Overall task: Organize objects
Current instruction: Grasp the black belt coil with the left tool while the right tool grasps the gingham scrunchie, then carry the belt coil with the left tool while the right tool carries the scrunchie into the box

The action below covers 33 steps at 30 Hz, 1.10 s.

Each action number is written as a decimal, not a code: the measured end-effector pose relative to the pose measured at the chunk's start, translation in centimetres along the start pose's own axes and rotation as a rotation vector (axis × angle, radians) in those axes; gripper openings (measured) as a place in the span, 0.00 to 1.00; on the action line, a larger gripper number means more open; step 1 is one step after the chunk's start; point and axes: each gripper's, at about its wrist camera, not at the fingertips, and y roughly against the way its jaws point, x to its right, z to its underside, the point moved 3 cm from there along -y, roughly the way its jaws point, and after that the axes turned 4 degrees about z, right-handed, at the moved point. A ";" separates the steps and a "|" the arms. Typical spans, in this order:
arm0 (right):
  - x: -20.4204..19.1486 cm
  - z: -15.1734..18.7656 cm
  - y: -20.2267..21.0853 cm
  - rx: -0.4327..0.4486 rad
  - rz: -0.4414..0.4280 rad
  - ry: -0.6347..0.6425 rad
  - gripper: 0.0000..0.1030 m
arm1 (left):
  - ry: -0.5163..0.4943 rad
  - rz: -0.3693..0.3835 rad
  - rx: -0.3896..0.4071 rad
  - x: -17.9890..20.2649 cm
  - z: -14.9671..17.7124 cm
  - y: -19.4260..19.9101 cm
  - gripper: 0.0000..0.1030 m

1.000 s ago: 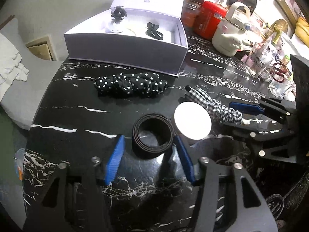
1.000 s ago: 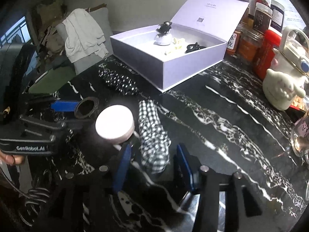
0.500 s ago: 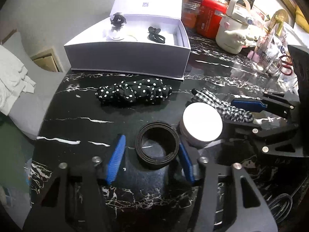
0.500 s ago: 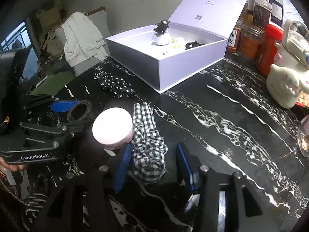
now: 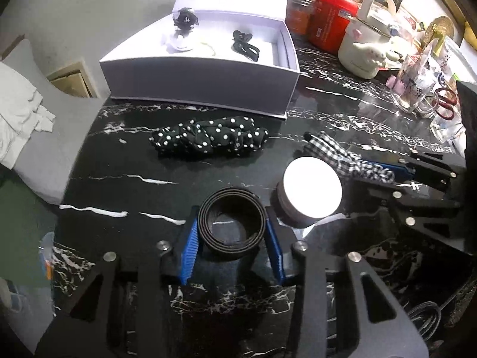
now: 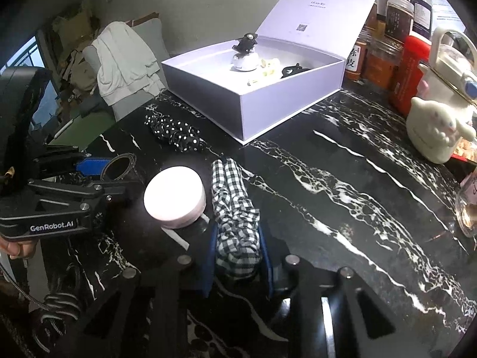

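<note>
Pinching a coiled black belt [image 5: 232, 223] between blue pads, the left gripper [image 5: 232, 237] sitting low over the black marble table [image 5: 125, 161], its pads pressing both sides of the roll, which is resting on the tabletop. Closing likewise on the near end of a black-and-white checked scrunchie [image 6: 235, 208], the right gripper [image 6: 238, 250] squeezing the bunched fabric between its fingers while the far end is lying stretched out on the stone. Standing just beside both, between the belt and the checked fabric, a round jar with a pale lid [image 5: 311, 191], touching or nearly touching the scrunchie; not possible to tell which. Lying farther out, apart from the grippers, a black scrunchie with white polka dots [image 5: 208, 140], just in front of the open white box [image 5: 202, 80]. Sitting inside that box, a small white stand topped by a black clip [image 5: 183, 32], a pale yellowish piece [image 6: 268, 67] and a black bow [image 5: 244, 46], with the lid [image 6: 316, 15] standing raised behind. Crowding the far right edge of the table, a red canister [image 5: 331, 21], brown jars [image 6: 396, 12] and a cream character-shaped kettle [image 6: 441, 116], well apart from both grippers. Draping over a grey chair [image 6: 149, 41] beyond the table, a white cloth [image 6: 119, 59].
</note>
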 end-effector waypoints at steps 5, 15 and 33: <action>0.1 -0.2 1.2 0.024 0.006 0.000 0.25 | -0.001 0.010 0.017 0.2 -0.4 1.1 0.37; -0.7 -0.3 3.1 0.045 0.010 0.015 0.25 | -0.004 0.008 0.025 0.3 -1.1 2.2 0.37; -3.8 -3.2 5.3 0.104 -0.018 0.112 0.25 | 0.008 -0.017 0.097 -0.8 -3.2 5.2 0.37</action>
